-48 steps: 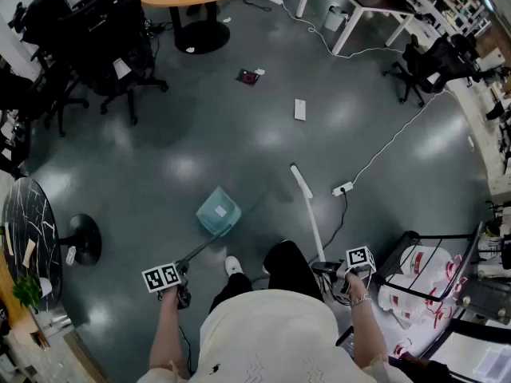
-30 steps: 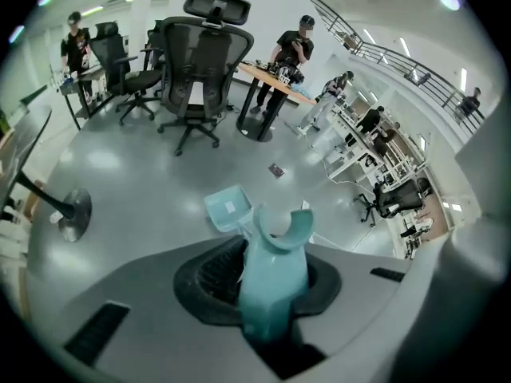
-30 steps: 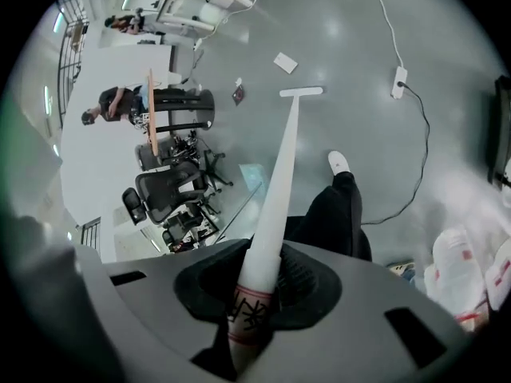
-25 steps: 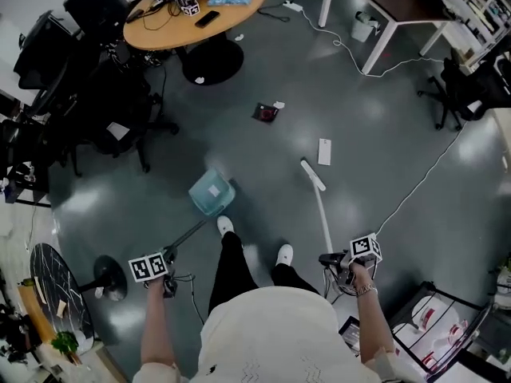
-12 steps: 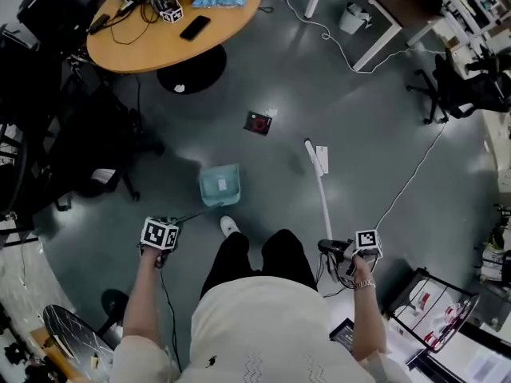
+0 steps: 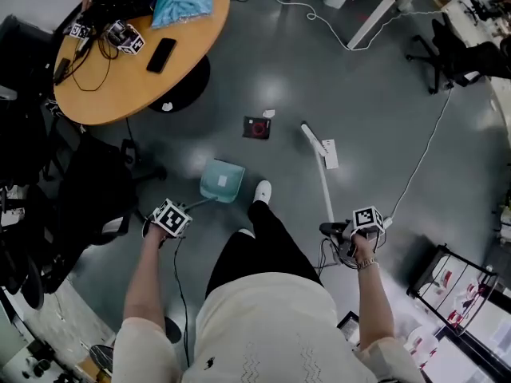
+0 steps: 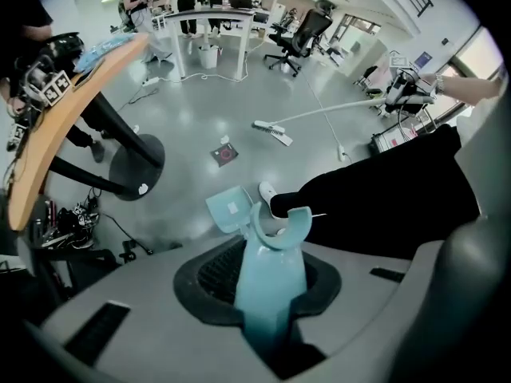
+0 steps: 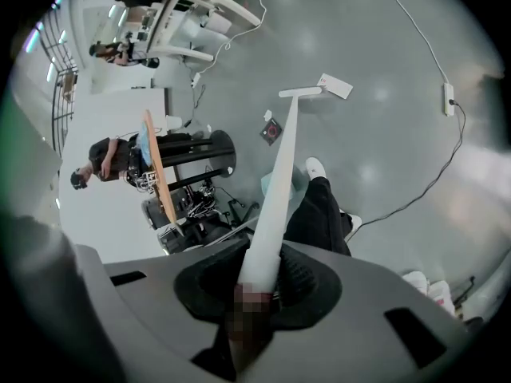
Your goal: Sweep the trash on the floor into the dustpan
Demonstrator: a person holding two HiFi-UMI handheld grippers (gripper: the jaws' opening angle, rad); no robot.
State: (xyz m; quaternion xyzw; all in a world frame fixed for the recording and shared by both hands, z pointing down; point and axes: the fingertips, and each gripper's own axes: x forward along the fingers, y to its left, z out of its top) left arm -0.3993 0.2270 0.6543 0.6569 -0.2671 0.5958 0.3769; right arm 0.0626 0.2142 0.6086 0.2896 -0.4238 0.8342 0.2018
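Note:
In the head view my left gripper (image 6: 166, 218) is shut on the long handle of a teal dustpan (image 6: 222, 179), whose pan rests on the grey floor by the person's white shoe (image 6: 261, 191). My right gripper (image 6: 359, 227) is shut on a white broom handle; the broom head (image 6: 313, 140) lies against a white card (image 6: 330, 154). A dark wrapper with a red mark (image 6: 256, 127) and a small white scrap (image 6: 269, 113) lie just beyond the dustpan. The left gripper view shows the teal handle (image 7: 270, 270), the pan (image 7: 230, 210) and the wrapper (image 7: 224, 154). The right gripper view shows the broom handle (image 8: 271, 206) and the card (image 8: 337, 86).
A round wooden table (image 6: 104, 86) with a phone, a blue bag and marker cubes stands at the upper left, with black office chairs (image 6: 88, 190) below it. A white cable (image 6: 427, 146) crosses the floor at the right. Desk legs (image 6: 371, 10) stand at the top.
The person has walked forward toward the round table, carrying both tools. The dustpan now sits closer to the dark wrapper, and the broom head has reached the white card.

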